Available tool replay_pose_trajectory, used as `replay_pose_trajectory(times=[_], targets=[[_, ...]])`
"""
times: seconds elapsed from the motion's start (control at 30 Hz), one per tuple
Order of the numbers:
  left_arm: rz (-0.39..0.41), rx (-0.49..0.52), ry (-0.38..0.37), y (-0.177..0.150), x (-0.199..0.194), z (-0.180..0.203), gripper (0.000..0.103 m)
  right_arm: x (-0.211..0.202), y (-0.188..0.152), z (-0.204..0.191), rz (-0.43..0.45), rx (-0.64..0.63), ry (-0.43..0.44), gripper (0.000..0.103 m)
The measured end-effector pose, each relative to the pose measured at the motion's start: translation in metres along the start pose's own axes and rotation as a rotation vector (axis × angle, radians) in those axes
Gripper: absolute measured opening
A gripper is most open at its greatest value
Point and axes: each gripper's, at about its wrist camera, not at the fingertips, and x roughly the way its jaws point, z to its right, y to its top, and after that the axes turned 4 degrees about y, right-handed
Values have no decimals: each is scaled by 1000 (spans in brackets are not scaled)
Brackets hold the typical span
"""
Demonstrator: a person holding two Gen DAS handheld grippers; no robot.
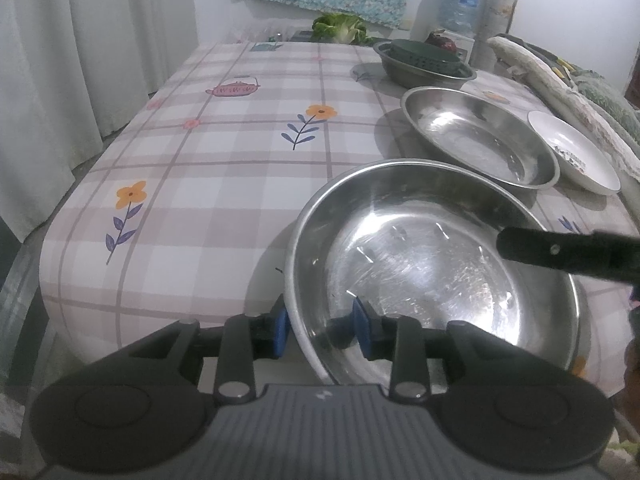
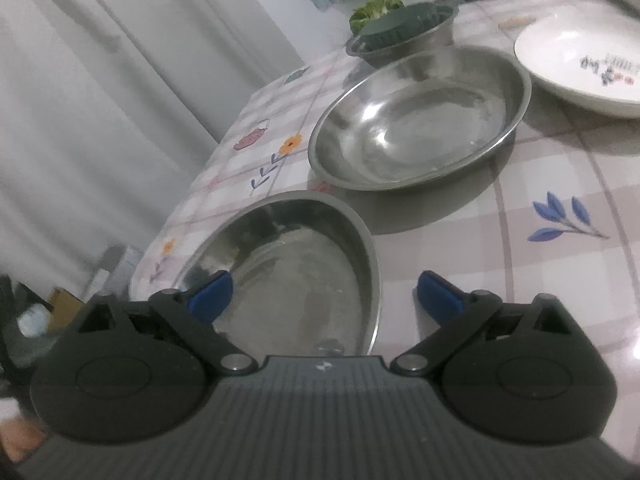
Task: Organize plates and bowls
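A large steel bowl (image 1: 436, 256) sits at the near edge of the checked tablecloth. My left gripper (image 1: 320, 330) straddles its near-left rim, one blue pad outside and one inside, with a small gap around the rim. My right gripper (image 2: 324, 300) is open wide, its jaws on either side of the same bowl's (image 2: 288, 268) right rim; one of its fingers (image 1: 560, 256) reaches over the bowl in the left wrist view. A second steel bowl (image 1: 480, 140) (image 2: 420, 120) stands behind, then a white plate (image 1: 572, 152) (image 2: 580, 68).
A smaller steel bowl holding a dark green dish (image 1: 424, 62) (image 2: 404, 28) stands at the back. Green vegetables (image 1: 340, 28), a water jug (image 1: 456, 4) and folded cloths (image 1: 560, 80) lie beyond. Curtains (image 1: 80, 60) hang left of the table.
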Motion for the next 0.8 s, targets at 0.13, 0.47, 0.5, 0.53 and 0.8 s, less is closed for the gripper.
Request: replay_pose_trajectory(times=[0.13,0.47,0.5,0.53,0.8], targets=[[6,11,10,-1,0,2,34,-2,-4,-2,10,-50,-50,73],[25,38,14,-4,-2,2,31,-3,-12,-8,22,-126,-125,35],[26,41,15,-4,-2,2,31,-3,-13,-8,24,-129,-135,33],[29,46,18,-3,-1,2,32,-3,-13,-8,26,-134,-143,29],[41,50,27,-3,-1,4,32,0,-19,-19,25,-201,-183,20]])
